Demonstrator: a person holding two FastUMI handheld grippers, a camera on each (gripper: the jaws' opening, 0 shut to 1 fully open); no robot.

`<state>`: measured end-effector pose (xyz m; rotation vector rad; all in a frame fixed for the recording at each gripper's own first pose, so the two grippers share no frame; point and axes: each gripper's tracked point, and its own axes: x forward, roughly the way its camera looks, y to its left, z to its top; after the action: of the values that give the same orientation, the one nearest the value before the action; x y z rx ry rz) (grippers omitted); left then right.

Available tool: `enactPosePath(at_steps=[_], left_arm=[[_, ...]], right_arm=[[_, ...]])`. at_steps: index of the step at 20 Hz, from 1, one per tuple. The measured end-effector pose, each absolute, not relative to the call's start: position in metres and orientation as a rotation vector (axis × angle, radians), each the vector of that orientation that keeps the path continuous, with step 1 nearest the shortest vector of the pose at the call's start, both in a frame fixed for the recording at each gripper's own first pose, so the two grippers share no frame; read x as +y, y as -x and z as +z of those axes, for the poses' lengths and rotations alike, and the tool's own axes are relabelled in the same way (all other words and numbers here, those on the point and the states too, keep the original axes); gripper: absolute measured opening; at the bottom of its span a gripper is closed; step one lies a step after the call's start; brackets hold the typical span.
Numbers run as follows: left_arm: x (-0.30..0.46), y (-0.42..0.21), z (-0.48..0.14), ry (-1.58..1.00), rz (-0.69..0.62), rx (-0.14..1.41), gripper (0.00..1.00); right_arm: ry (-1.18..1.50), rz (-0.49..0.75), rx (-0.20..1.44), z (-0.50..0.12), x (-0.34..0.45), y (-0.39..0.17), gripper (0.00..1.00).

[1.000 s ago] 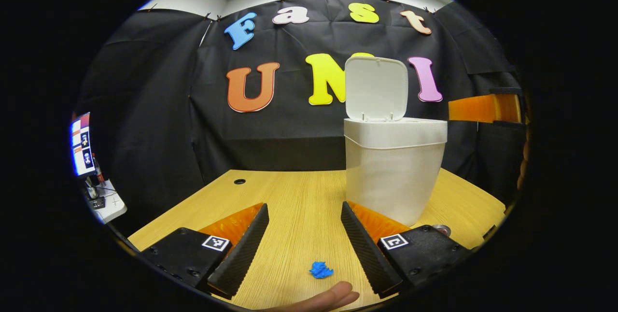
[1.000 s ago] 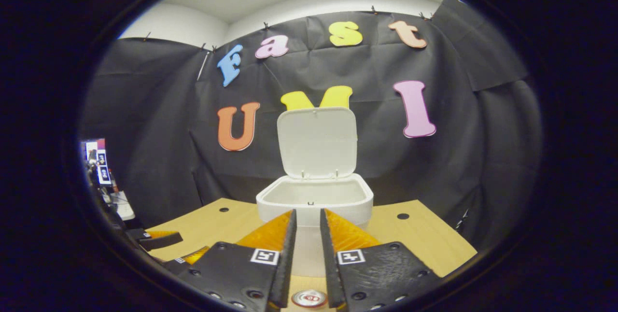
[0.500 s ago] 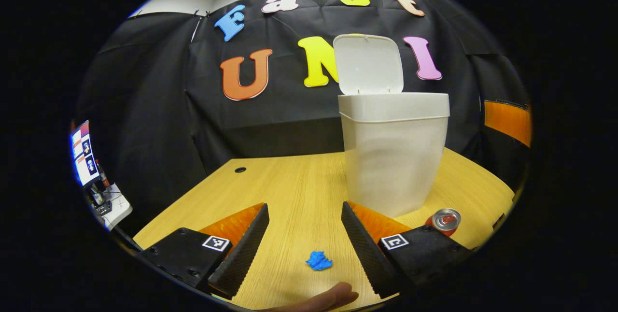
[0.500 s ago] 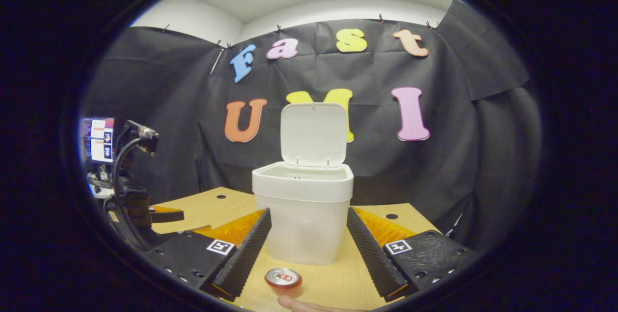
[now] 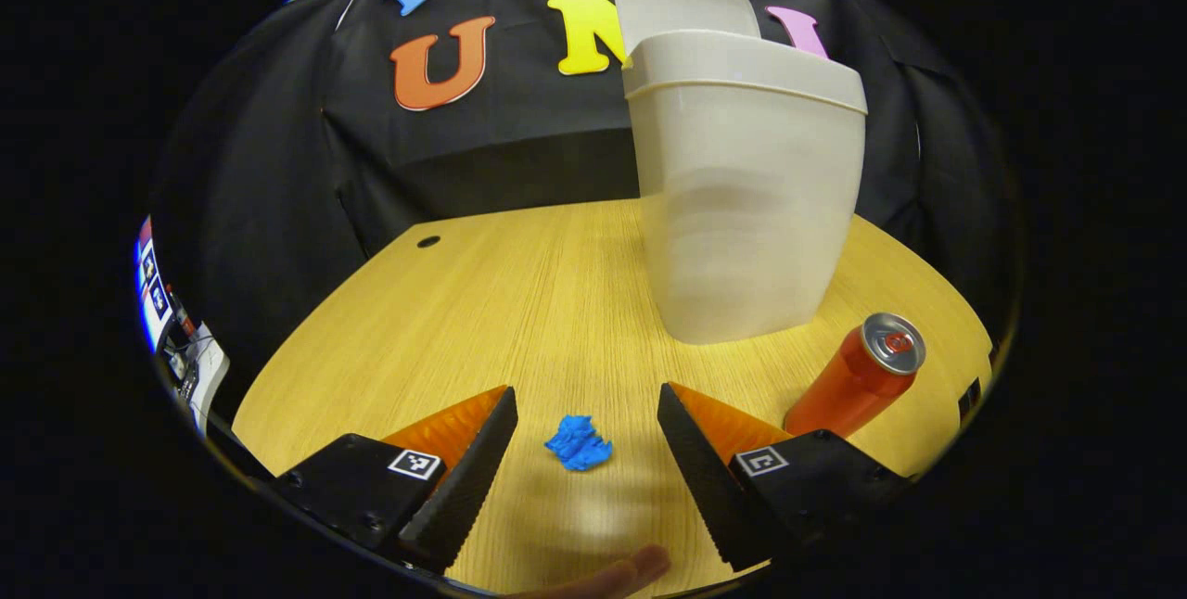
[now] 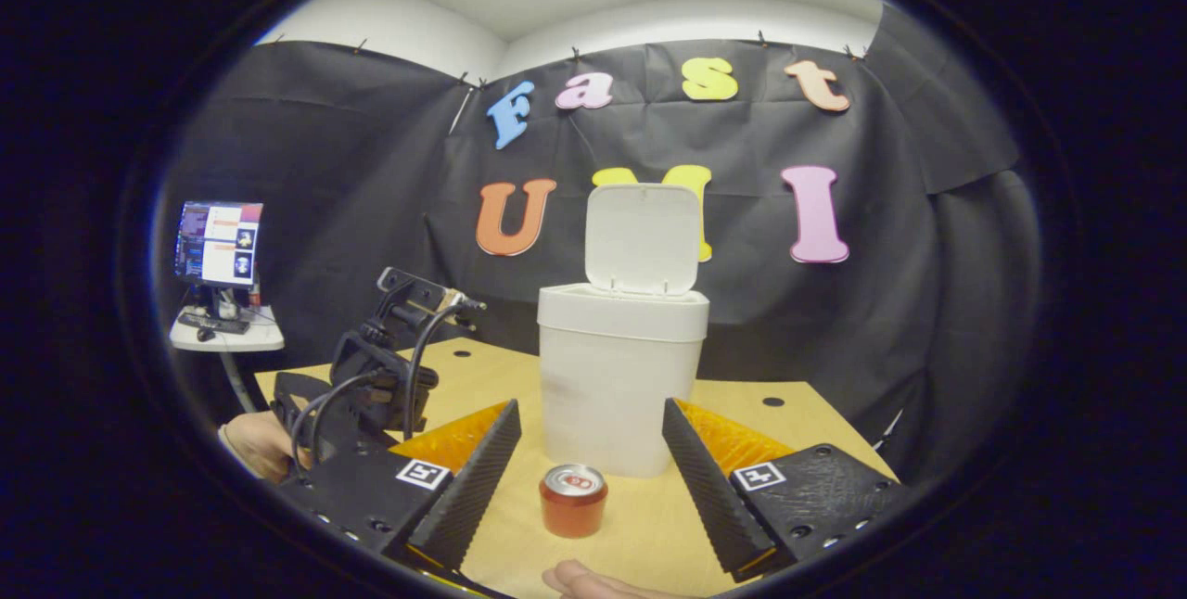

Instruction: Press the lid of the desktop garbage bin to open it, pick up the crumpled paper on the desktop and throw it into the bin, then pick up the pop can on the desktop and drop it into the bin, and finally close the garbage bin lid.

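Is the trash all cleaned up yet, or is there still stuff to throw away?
Not yet. Done: the bin lid stands open. In hand: the left gripper is open around the blue crumpled paper on the table, not gripping. Left: the paper, then the pop can, standing between the open right gripper fingers, then closing the lid.

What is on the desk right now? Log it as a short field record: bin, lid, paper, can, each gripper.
bin: white plastic garbage bin, upright on the wooden desk
lid: white hinged lid, standing open
paper: small blue crumpled paper, on the desk between the left gripper's fingers, untouched
can: red pop can with silver top, upright in front of the bin, between the right gripper's fingers, not gripped
left gripper: open, low over the paper
right gripper: open, facing can and bin
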<state>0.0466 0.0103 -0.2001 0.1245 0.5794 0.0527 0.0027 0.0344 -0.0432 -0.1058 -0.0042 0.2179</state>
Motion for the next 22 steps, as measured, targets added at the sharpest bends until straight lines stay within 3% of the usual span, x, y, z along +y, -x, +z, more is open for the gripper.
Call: enactPosePath(at_steps=[4,10,12,14,17,18,20,21,22], left_arm=[[0.025,-0.046,-0.214,-0.133,0.047,0.628,0.91],[0.029,-0.050,-0.242,-0.123,0.014,0.701,0.89],[0.028,-0.051,-0.250,-0.116,0.010,0.723,0.69],[0.027,-0.049,-0.259,-0.108,0.008,0.753,0.64],[0.024,-0.055,-0.257,-0.097,-0.012,0.733,0.60],[0.022,-0.057,-0.256,-0.096,-0.018,0.729,0.49],[0.023,-0.053,-0.254,-0.101,-0.016,0.723,0.43],[0.022,-0.054,-0.251,-0.097,-0.016,0.718,0.46],[0.021,-0.054,-0.249,-0.095,-0.015,0.713,0.38]], right_arm=[[0.070,0.195,0.006,-0.051,0.031,-0.006,0.95],[-0.019,0.194,0.120,-0.079,0.038,-0.020,0.92],[-0.046,0.230,0.155,-0.085,0.047,-0.020,0.94],[-0.041,0.201,0.165,-0.089,0.044,-0.023,0.98],[-0.025,0.163,0.218,-0.107,0.042,-0.031,0.95],[-0.023,0.148,0.246,-0.116,0.041,-0.033,0.95],[-0.013,0.135,0.286,-0.127,0.043,-0.036,0.95],[-0.006,0.143,0.302,-0.131,0.047,-0.036,0.95],[0.001,0.159,0.315,-0.135,0.052,-0.035,0.96]])
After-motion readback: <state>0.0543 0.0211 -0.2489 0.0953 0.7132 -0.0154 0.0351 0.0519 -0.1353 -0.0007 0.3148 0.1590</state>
